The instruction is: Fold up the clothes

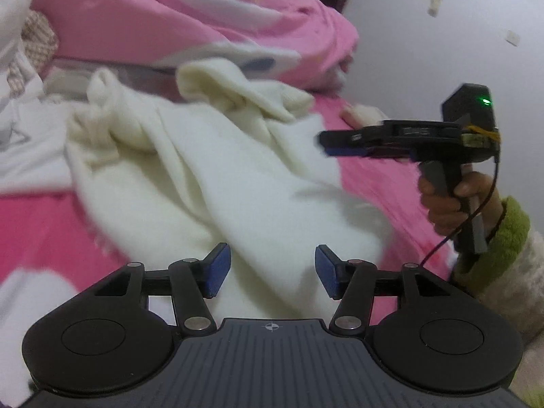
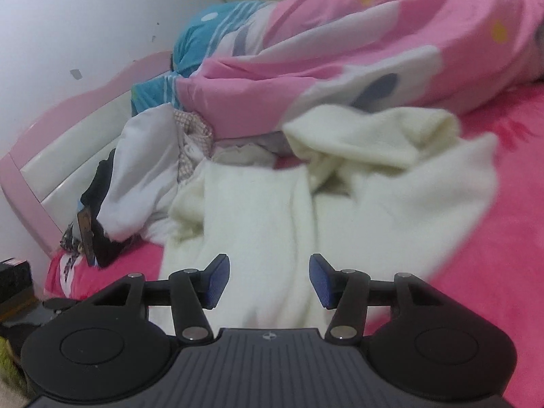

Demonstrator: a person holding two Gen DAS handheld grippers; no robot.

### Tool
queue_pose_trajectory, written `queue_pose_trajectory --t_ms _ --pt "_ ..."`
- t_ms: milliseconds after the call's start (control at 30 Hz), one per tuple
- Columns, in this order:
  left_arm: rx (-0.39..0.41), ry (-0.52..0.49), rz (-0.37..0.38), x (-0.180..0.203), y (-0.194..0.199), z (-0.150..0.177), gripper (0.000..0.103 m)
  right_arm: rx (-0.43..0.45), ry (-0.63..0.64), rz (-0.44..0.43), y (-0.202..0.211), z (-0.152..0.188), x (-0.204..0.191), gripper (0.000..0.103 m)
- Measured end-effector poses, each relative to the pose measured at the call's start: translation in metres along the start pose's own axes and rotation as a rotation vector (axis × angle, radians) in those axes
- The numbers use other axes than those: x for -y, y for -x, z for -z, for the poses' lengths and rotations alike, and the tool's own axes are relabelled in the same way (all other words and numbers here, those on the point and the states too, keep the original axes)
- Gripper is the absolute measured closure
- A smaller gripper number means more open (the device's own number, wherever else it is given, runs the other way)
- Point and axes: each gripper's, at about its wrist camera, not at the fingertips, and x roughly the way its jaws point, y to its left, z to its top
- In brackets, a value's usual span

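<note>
A cream fleece garment (image 1: pixel 221 176) lies rumpled on the pink bed sheet (image 1: pixel 34 231), its sleeves bunched toward the far side. My left gripper (image 1: pixel 272 265) hovers over its near edge, open, with nothing pressed between the blue pads. In the right wrist view the same garment (image 2: pixel 374 197) spreads ahead of my right gripper (image 2: pixel 270 272), which is also open and empty over the cloth. The right gripper (image 1: pixel 326 144) shows side-on in the left wrist view, held by a hand (image 1: pixel 452 200) in a green cuff, just off the garment's right edge.
A pink patterned quilt (image 2: pixel 340 51) is heaped behind the garment. A pile of white and checked clothes (image 2: pixel 142 170) sits by the pink headboard (image 2: pixel 68 142), with a teal pillow (image 2: pixel 210 34) beyond. A white wall (image 1: pixel 442 34) borders the bed.
</note>
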Motion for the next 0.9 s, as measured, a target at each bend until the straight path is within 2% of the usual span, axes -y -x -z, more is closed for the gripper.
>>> queue_pose_trajectory --t_ms 100,267,367,600,733,800,900 --pt "-0.014 0.013 -0.024 -0.003 -0.019 -0.003 0.048 -0.034 -0.018 -0.023 -0.048 -0.016 0.004 0.048" --pt "-0.037 0.003 -0.033 -0.004 -0.033 0.002 0.048 -0.094 -0.017 0.008 -0.117 -0.032 0.017 0.048" --pt "-0.039 -0.005 -0.031 -0.005 -0.034 0.005 0.048 -0.120 -0.010 -0.004 -0.138 -0.030 0.022 0.047" --pt "-0.037 0.016 -0.028 -0.008 -0.038 0.010 0.048 -0.131 0.038 -0.043 -0.133 -0.026 0.010 0.050" --pt "-0.039 0.006 -0.046 -0.004 -0.039 0.011 0.049 -0.108 0.115 0.012 -0.126 -0.025 -0.002 0.051" --pt "-0.041 0.005 -0.055 -0.003 -0.039 0.012 0.049 -0.101 0.125 -0.010 -0.123 -0.025 -0.007 0.053" --pt "-0.038 0.004 -0.064 -0.002 -0.038 0.013 0.049 -0.136 0.149 -0.055 -0.123 -0.022 -0.015 0.060"
